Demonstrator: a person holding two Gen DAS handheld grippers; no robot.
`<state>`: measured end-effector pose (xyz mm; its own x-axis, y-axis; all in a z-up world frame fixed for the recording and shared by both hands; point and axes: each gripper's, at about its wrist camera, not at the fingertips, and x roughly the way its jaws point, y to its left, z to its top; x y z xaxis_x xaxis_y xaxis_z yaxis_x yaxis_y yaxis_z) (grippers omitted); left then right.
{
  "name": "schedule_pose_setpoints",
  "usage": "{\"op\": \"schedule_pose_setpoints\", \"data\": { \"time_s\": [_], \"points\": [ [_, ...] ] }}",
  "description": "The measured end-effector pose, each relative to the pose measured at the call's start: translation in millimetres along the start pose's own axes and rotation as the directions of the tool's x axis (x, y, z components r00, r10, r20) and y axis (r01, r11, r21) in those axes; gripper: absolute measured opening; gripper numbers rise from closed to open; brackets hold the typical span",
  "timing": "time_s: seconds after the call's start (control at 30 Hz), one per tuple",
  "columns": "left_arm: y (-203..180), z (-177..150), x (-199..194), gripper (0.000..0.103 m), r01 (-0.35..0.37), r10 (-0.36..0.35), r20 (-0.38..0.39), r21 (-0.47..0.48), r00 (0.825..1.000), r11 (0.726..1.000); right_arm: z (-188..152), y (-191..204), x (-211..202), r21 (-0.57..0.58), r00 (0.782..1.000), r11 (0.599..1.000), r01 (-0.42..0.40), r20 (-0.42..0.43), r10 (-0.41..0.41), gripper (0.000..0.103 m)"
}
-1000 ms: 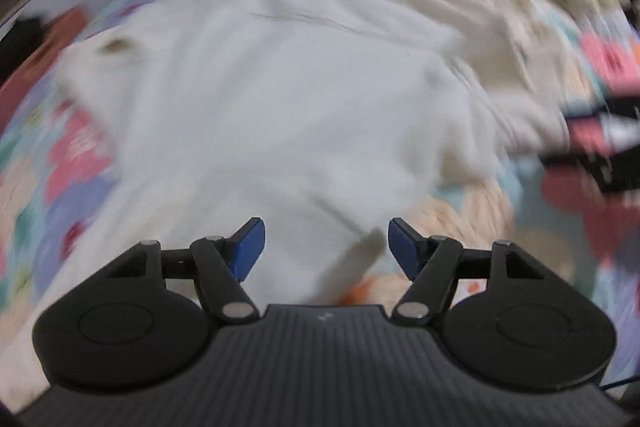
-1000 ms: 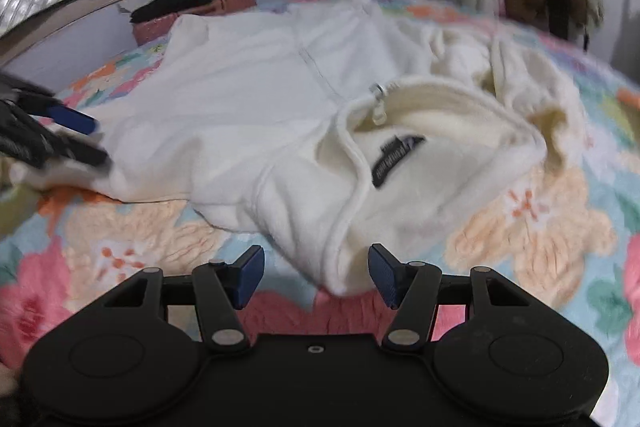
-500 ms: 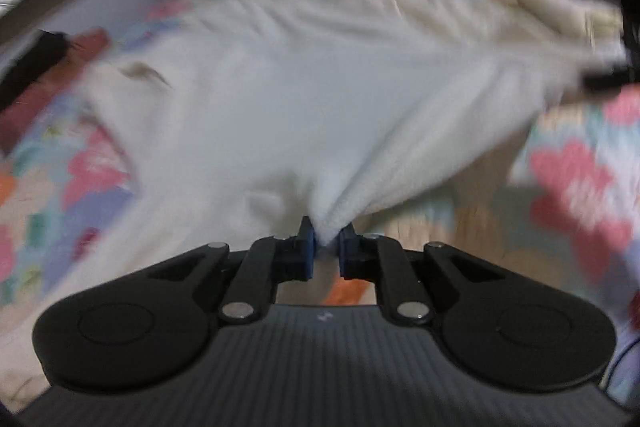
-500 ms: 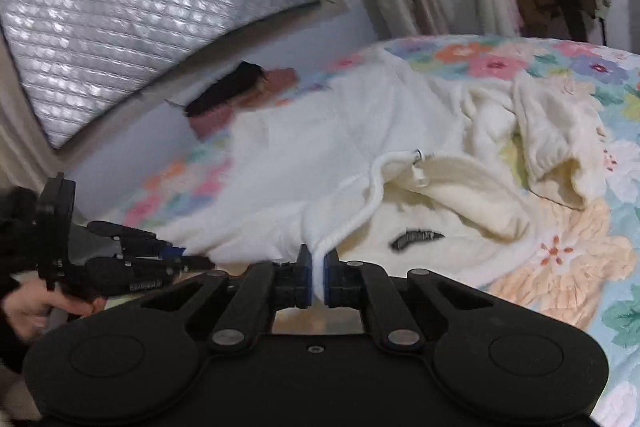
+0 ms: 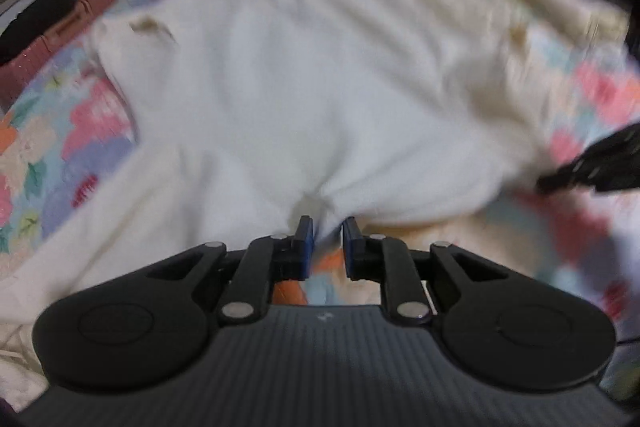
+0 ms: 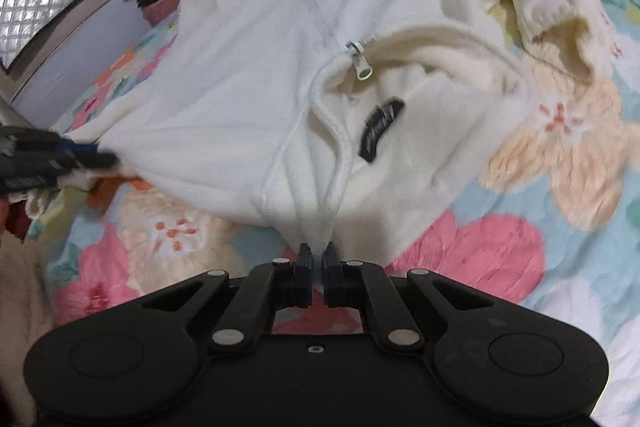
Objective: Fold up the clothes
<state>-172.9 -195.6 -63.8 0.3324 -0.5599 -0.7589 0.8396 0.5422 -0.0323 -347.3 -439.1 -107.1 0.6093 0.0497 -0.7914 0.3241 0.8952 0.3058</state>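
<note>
On the flowered bedspread (image 6: 560,163) a cream fleece jacket (image 6: 256,67) lies spread, its zipper pull (image 6: 362,65) and black neck label (image 6: 380,131) showing toward 12 o'clock from the right gripper (image 6: 316,269). That gripper's blue-padded fingers (image 6: 304,267) are drawn nearly together, pinching the jacket's collar edge, and the cloth fans out from the pinch. At 9 o'clock in the right wrist view the left gripper (image 6: 100,157) meets the jacket's side. In the left wrist view (much blurred) the left gripper (image 5: 326,239) has its fingers (image 5: 305,243) narrowly parted with a bunch of the white fleece (image 5: 320,87) gathered between them; whether they press it firmly I cannot tell. The right gripper (image 5: 600,167) shows dark at 3 o'clock.
</note>
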Motion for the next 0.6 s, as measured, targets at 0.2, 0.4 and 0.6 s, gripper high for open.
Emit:
{"op": "schedule_pose_setpoints", "data": {
  "time_s": [0.2, 0.4, 0.6],
  "points": [
    [96, 47, -38, 0.042, -0.001, 0.017, 0.104, -0.15, 0.994, 0.989, 68, 23, -63, -0.127, 0.996, 0.992, -0.002, 0.084, 0.013, 0.027],
    [202, 119, 21, 0.042, 0.024, -0.007, 0.099, -0.168, 0.995, 0.986, 173, 59, -23, -0.302, 0.994, 0.953, 0.006, 0.102, 0.027, 0.033],
    [304, 161, 119, 0.05, 0.028, -0.03, 0.002, -0.374, 1.0, 0.927, 275, 72, 52, -0.288, 0.988, 0.945, -0.153, -0.015, 0.156, 0.034]
  ]
}}
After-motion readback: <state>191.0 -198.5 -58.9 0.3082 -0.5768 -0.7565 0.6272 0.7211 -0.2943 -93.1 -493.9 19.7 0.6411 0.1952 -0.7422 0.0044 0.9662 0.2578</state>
